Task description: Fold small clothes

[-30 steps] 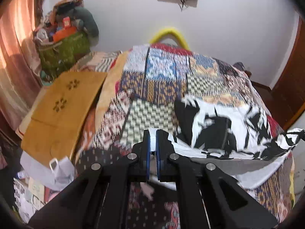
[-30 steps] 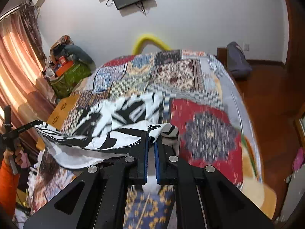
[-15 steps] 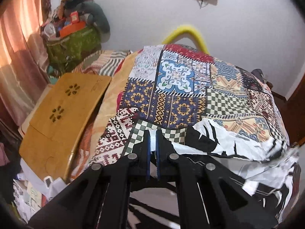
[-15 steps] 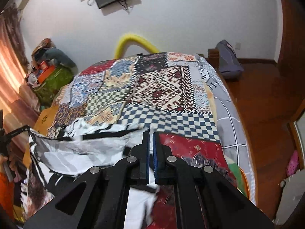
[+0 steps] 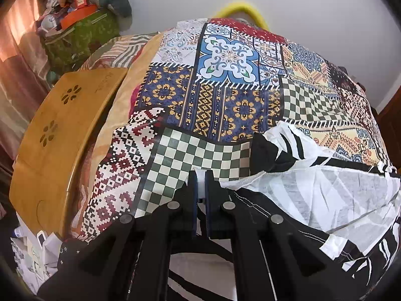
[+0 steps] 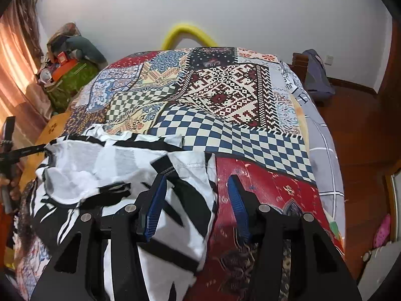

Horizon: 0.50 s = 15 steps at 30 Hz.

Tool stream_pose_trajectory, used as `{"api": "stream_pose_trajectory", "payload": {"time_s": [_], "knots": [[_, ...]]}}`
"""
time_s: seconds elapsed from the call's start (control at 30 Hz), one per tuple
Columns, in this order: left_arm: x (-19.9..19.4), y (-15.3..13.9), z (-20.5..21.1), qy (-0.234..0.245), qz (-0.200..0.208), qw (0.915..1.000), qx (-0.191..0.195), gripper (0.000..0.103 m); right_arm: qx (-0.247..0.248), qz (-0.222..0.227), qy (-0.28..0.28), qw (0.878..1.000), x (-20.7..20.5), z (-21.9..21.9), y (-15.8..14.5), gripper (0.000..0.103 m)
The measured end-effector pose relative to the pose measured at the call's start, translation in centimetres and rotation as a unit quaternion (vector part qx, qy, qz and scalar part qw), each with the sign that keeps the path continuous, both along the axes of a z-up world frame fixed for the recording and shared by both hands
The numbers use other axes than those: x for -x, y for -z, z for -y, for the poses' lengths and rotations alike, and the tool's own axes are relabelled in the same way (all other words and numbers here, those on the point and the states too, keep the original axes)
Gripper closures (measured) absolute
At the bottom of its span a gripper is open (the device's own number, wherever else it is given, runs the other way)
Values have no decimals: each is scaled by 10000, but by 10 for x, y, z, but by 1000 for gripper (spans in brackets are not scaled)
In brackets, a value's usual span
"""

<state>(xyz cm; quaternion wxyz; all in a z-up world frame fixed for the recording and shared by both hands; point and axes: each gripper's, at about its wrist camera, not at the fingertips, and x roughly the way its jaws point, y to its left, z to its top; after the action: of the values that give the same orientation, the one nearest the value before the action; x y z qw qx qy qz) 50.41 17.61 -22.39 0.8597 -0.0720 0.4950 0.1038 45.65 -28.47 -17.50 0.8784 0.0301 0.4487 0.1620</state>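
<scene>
**Two tools, one corner let go**

Two tools work a black-and-white garment [image 6: 125, 165] that lies on the patchwork bedspread [image 6: 225, 95] of the bed. The garment's long axis runs across the bed from the left tool to the right one, its folded-over edge stretched between them.

Right tool [image 6: 196, 198]: its jaws have just been opening and now stand apart. The garment's near corner lies under the left finger, loose, with no pad pressing on it; the other finger hangs over the red patch of the bedspread. Nothing is grasped.

Left tool [image 5: 201, 188]: clenched on a white edge of the garment at its far end, the cloth pinched between the blue pads [image 5: 193, 200].

Since the left end is the only one held, the left tool seems the one to release next, letting the fold settle flat.
</scene>
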Motion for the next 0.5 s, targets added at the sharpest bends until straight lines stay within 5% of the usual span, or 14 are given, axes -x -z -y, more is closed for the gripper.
{"api": "stream_pose_trajectory", "payload": {"time_s": [0.1,0.2,0.23,0.5], "knots": [[1,-4,0,58,30,9999,76,98,-190,-121,21,9997,-11,-2,6,60],[2,-9,2,132,56,9999,48,98,-255,-287,30,9993,-18,-6,13,95],[3,-12,3,157,59,9998,53,98,-268,-298,42,9992,-19,-7,13,98],[2,-39,-5,25,323,9994,129,98,-151,510,170,9984,-5,0,-21,101]]}}
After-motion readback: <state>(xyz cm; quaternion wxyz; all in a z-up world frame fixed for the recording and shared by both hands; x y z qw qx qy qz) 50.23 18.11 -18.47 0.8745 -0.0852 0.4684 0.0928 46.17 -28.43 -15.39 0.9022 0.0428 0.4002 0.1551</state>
